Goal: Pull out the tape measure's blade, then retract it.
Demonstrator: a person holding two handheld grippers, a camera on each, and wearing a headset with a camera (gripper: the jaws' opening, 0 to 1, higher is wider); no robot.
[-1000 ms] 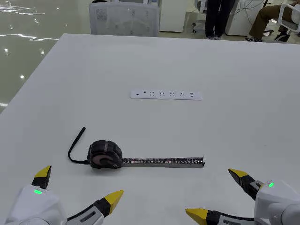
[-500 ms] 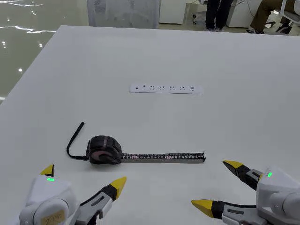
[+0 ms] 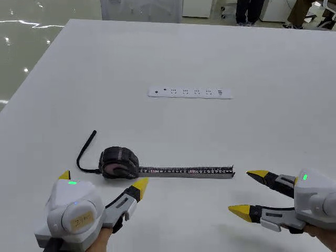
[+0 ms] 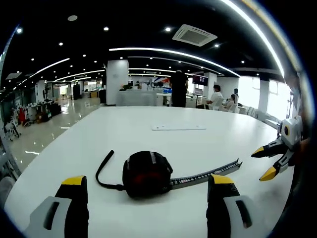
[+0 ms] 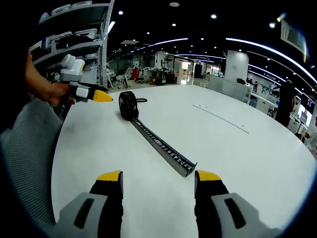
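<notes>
OK, the black round-cased tape measure w/ a reddish face lies on the white table, near side, its black loop strap trailing off to the left. Its dark steel blade is out, flat on the table, running right to the end hook. Now the left gripper hovers just short of the case, yellow-tipped fingers spread wide, nothing in them. In left gripper view the case sits btwn them, untouched. Over to the right gripper, just beside the hook end, fingers also apart & empty. Right gripper view has the hook dead ahead. A white power strip lies well apart, further back. Looks like pull-out's done and retract is up. Next, prob: left pins the case, right takes the hook end & feeds the blade back slowly so it doesn't whip.
</notes>
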